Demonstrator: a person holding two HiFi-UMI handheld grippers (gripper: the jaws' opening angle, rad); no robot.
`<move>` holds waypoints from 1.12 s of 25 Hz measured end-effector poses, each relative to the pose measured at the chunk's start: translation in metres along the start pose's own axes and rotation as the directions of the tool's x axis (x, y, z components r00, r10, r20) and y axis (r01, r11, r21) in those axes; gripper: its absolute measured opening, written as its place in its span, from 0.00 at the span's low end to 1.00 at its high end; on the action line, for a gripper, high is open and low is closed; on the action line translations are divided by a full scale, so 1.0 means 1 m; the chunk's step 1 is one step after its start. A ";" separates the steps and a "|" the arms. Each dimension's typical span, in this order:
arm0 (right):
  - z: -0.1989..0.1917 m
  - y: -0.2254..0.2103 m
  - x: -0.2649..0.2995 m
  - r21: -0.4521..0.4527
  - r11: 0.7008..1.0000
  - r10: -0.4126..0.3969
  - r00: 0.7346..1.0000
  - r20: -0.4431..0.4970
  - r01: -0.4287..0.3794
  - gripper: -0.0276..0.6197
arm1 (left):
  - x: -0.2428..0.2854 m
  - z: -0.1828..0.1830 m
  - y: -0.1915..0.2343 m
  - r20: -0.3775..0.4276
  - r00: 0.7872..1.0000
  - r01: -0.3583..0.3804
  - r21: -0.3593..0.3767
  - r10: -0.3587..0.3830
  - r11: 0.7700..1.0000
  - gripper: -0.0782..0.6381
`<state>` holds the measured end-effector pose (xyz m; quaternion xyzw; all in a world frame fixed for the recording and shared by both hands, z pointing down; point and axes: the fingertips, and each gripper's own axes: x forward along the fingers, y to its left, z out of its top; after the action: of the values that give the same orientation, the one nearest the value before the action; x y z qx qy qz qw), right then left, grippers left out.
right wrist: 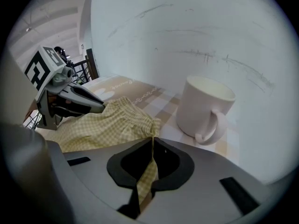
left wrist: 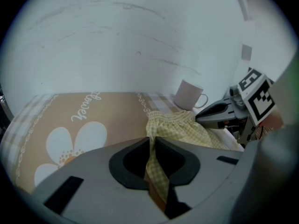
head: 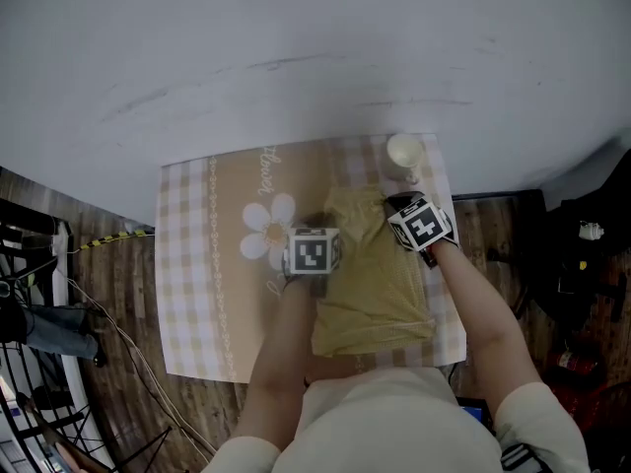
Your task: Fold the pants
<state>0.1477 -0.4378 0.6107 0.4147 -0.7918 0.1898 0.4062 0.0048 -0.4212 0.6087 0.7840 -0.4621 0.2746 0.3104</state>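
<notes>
The yellow checked pants lie on the right half of the tablecloth, waistband end toward the wall. My left gripper holds the left corner of that far end; in the left gripper view the jaws are shut on a strip of the fabric. My right gripper holds the right corner, and its jaws pinch a fold of the pants in the right gripper view. The cloth between the two corners is bunched and wrinkled.
A white mug stands at the table's far right corner, close to my right gripper and just beyond the pants. The tan checked tablecloth with a white flower print covers the small table against a white wall. Wooden floor and cables lie to the left.
</notes>
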 end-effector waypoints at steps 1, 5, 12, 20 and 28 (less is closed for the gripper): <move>0.002 0.000 -0.004 -0.002 1.000 -0.010 1.000 0.018 0.010 0.06 | -0.003 0.003 0.000 0.014 1.000 -0.005 0.003 0.005 1.000 0.15; 0.011 0.003 -0.027 0.014 1.000 -0.028 0.994 0.105 0.026 0.06 | -0.018 0.011 0.000 0.069 0.998 -0.014 0.017 0.013 1.000 0.14; 0.021 0.018 -0.078 0.058 0.998 -0.003 0.964 0.268 -0.012 0.06 | -0.063 0.021 -0.019 0.176 0.984 0.031 0.057 -0.041 0.998 0.14; 0.004 0.047 -0.133 0.070 0.989 0.097 0.919 0.381 -0.133 0.06 | -0.116 -0.003 -0.048 0.215 0.973 0.055 0.118 -0.080 0.991 0.14; -0.038 0.087 -0.172 0.040 0.974 0.189 0.892 0.410 -0.224 0.06 | -0.156 -0.060 -0.079 0.196 0.978 0.056 0.099 -0.074 0.994 0.14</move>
<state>0.1523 -0.2760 0.4989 0.3754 -0.8892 0.1761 0.1932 0.0015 -0.2601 0.5182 0.8359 -0.4518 0.2054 0.2344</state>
